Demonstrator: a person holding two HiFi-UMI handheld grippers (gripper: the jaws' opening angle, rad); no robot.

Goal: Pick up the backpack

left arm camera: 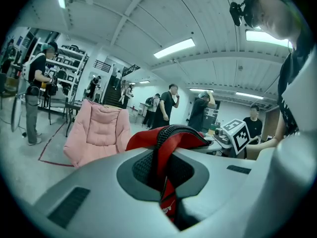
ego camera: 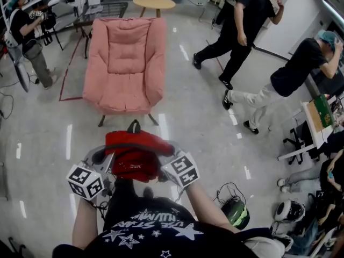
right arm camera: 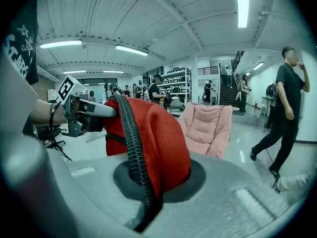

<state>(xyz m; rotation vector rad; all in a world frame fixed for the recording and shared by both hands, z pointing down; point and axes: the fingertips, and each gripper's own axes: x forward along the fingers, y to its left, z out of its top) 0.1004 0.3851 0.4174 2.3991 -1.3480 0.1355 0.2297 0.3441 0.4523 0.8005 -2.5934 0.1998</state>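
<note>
The red backpack [ego camera: 137,156] with black trim hangs in the air in front of the person, held between both grippers. My left gripper [ego camera: 109,159] is shut on its left edge; in the left gripper view the jaws [left arm camera: 166,185] pinch a red fold with black mesh of the backpack [left arm camera: 171,135]. My right gripper [ego camera: 164,161] is shut on its right edge; in the right gripper view the jaws [right arm camera: 147,192] clamp the red fabric and a black ribbed edge of the backpack [right arm camera: 156,133]. The bag's underside is hidden.
A pink padded chair [ego camera: 126,63] stands just ahead on the grey floor. A round wooden table [ego camera: 154,3] is behind it. People walk at the upper right [ego camera: 242,26] and stand at the left [ego camera: 27,36]. A helmet [ego camera: 236,211] lies on the floor at the right.
</note>
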